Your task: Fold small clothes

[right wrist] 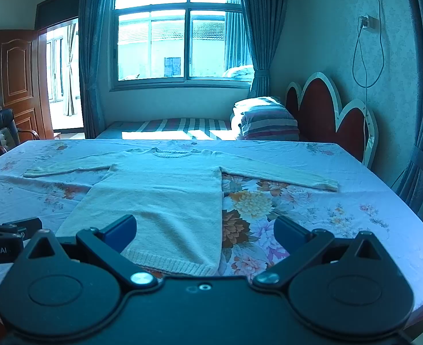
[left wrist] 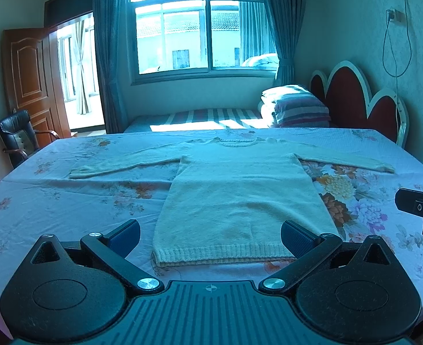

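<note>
- Sweater (left wrist: 234, 189) lay flat & face-up on worktop (left wrist: 67, 201), hem nearest the cameras, neckline at far side, both sleeves spread out straight to either side.
- Progress, as I judged it: nothing folded yet. Body smooth, sleeves fully out, no crease or overlap seen. Whole fold left to do: sleeves in, then body doubled, prob. hem toward collar.
- Left tongs (left wrist: 210, 237) were released, jaws wide apart, nothing between them. Hem sat just ahead of & between the two pads, roughly centred; no contact that I could see.
- Right tongs (right wrist: 205, 231) also released & empty. Sat off to the sweater's right side: left pad over the hem's right part, right pad over bare floral cloth. Sweater's right edge ran up between the jaws.
- Each tool's black body showed at the edge of the other's view, so the 2 sat side by side near the worktop's front edge.
- Outward: floral tablecloth (right wrist: 297, 215) covered the worktop; behind it a bed w/ striped pillow (right wrist: 268, 120), red scalloped headboard (right wrist: 320, 109), window (right wrist: 182, 28) w/ curtains, wooden door (right wrist: 16, 72) at left.
</note>
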